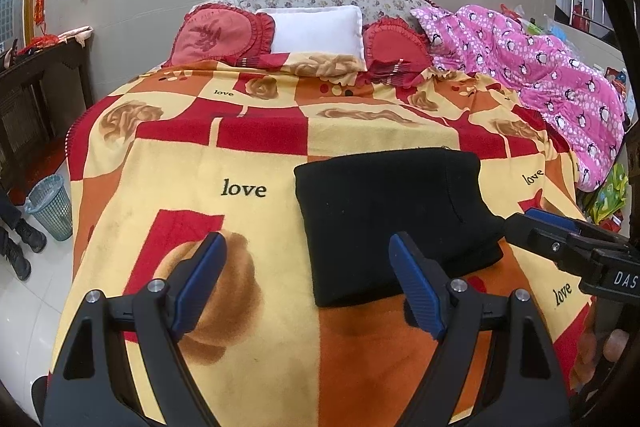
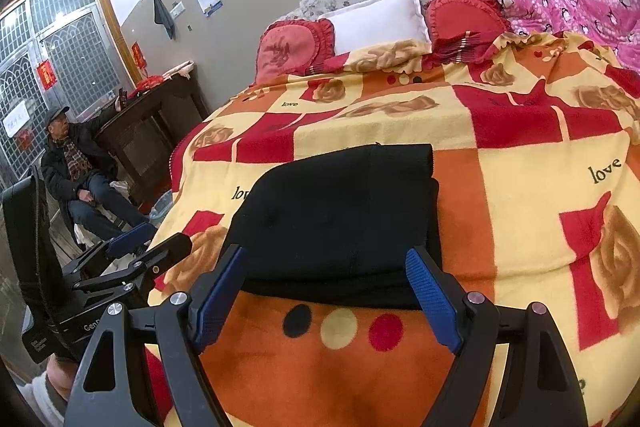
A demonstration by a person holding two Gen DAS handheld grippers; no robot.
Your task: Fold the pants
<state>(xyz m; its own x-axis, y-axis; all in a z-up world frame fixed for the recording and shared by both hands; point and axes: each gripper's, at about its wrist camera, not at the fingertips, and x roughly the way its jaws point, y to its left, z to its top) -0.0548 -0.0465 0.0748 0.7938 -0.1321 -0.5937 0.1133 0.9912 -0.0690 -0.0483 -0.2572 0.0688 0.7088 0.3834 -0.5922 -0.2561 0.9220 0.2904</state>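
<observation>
On blanket (image 1: pixel 240 163): 1 folded black pants (image 1: pixel 392 219) | 2 tools, left tool (image 1: pixel 308 283), right tool (image 2: pixel 326 291), both wide, empty | pillows (image 1: pixel 316 31): seemingly 3

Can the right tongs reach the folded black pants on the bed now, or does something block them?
Probably yes: the right tongs are open and empty, just before the near edge of the black pants, with nothing between.

Bright, even ceiling light with glare on the wall — sharp focus, fisheye-bent, dark-vignetted edges.
</observation>
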